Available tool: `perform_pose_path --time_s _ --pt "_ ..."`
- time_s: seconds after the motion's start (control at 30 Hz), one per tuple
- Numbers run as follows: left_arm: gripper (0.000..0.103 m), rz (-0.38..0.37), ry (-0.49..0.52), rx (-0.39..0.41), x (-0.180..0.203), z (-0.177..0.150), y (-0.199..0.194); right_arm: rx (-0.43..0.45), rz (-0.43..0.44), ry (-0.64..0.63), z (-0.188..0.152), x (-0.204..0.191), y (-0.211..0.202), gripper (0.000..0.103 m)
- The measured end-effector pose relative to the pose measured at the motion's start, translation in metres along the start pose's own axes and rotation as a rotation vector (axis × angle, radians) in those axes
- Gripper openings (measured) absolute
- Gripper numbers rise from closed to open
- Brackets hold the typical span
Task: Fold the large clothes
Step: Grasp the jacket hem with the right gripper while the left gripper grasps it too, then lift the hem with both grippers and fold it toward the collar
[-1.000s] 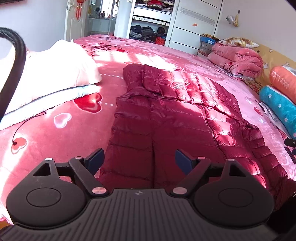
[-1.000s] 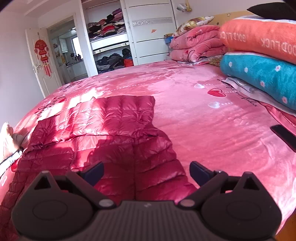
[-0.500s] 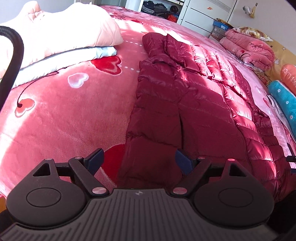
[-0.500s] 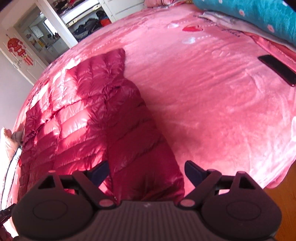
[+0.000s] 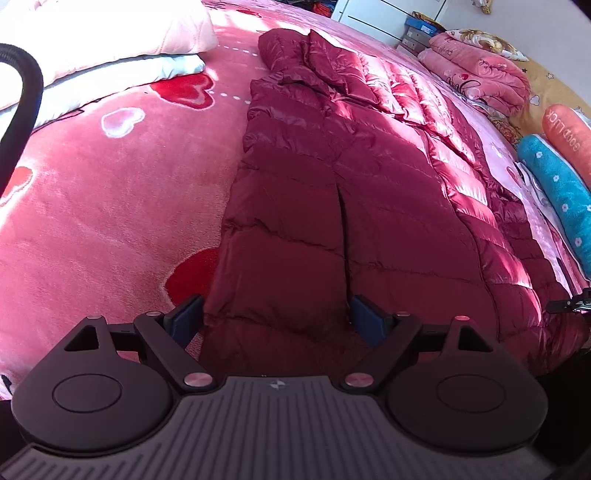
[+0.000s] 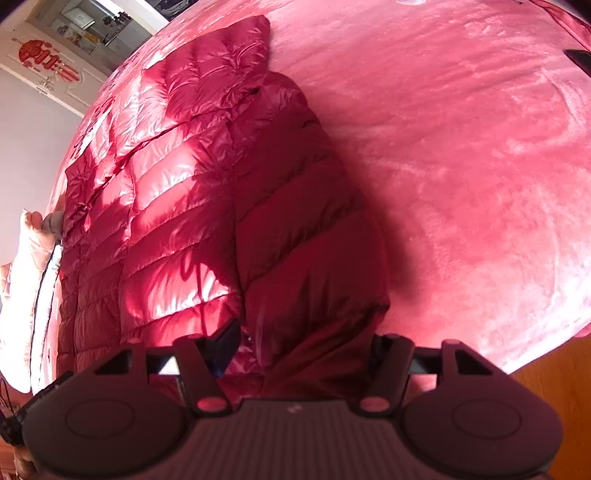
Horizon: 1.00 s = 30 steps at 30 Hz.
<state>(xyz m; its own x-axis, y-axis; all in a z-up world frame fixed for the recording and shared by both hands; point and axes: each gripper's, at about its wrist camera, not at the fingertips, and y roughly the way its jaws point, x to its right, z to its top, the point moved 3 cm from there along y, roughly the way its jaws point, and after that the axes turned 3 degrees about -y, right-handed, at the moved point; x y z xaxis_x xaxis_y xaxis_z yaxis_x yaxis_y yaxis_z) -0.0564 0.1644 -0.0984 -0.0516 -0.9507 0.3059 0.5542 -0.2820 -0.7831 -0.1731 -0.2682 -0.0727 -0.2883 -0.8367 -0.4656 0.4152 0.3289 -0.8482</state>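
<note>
A dark red puffer jacket [image 5: 332, 184] lies flat along the pink heart-print bed [image 5: 110, 203]. Its near end reaches my left gripper [image 5: 275, 319], which is open; a strip of the hem lies between the blue pads without being squeezed. In the right wrist view the jacket [image 6: 221, 184] runs away to the upper left. My right gripper [image 6: 304, 347] stands over its near right corner. Its jaws are closing, and the jacket's edge bunches up in the gap between them. The right pad is partly hidden by fabric.
White and pink pillows [image 5: 110, 29] lie at the left, and a black hose [image 5: 26, 92] crosses that edge. Folded pink quilts [image 5: 480, 70], a blue rolled blanket [image 5: 554, 184] and an orange one [image 5: 569, 133] line the right. Wooden floor [image 6: 554, 376] shows past the bed's edge.
Both grippers have dropped and tipped down toward the jacket's near end. The right gripper's jaws have narrowed around the jacket's corner. The left gripper's jaws kept their width.
</note>
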Motion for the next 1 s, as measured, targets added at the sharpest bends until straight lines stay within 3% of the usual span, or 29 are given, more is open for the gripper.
perform_pose_path --time_s 0.2,0.27,0.43,0.53,0.63,1.0 --pt "0.098 -0.034 0.068 -0.028 0.016 -0.011 0.001 -0.061 0.005 -0.072 -0.003 -0.012 0.008 0.05" --pt "0.089 -0.053 0.067 -0.032 0.019 -0.012 0.001 -0.063 0.008 -0.071 -0.004 -0.012 0.009 0.034" --pt "0.039 -0.086 0.048 -0.023 0.023 -0.013 0.0 -0.046 0.061 -0.037 -0.004 -0.008 0.006 0.022" --pt "0.019 -0.131 0.018 -0.011 0.024 -0.011 -0.004 -0.021 0.119 -0.006 -0.004 -0.007 0.002 0.016" --pt "0.012 -0.169 -0.001 0.032 0.025 -0.007 -0.014 0.029 0.207 0.028 -0.006 -0.008 -0.006 0.014" --pt "0.008 -0.33 -0.033 0.26 0.04 0.019 -0.079 0.241 0.526 0.163 -0.026 -0.015 -0.052 0.005"
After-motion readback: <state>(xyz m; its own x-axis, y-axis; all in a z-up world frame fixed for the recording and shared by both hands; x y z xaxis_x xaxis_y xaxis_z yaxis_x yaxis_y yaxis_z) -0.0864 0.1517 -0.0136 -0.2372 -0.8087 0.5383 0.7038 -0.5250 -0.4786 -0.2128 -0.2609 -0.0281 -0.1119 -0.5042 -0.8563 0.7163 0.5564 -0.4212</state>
